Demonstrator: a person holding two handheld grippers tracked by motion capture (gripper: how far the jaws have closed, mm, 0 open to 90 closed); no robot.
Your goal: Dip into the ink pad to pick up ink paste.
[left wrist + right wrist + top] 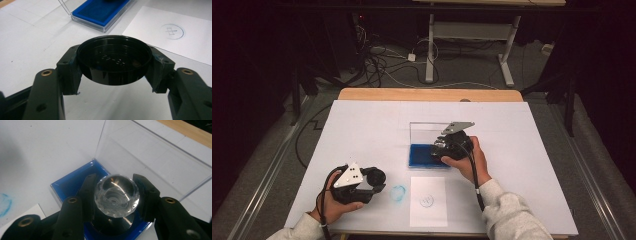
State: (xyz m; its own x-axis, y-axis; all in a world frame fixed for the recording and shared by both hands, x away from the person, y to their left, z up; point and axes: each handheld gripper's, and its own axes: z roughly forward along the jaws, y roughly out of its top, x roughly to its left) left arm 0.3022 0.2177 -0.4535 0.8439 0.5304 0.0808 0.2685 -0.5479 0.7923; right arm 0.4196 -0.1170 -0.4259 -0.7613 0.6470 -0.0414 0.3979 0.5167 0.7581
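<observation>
My left gripper (114, 67) is shut on a round black cap (114, 58) and holds it level above the white table, at the front left (373, 181). Over an open clear case, my right gripper (116, 193) is shut on a stamp with a clear faceted knob (116, 195). The case's blue pad (71, 182) lies directly under the stamp's dark base. I cannot tell whether the base touches the pad. From above, the right gripper (448, 147) sits at the pad's (421, 155) right end.
A white paper sheet (428, 212) with a round blue stamped mark (427, 200) lies near the front edge. A blue smudge (398, 192) marks the table beside it. The case's clear lid (150, 157) stands upright behind the pad. The wooden table edge (427, 94) runs at the far side.
</observation>
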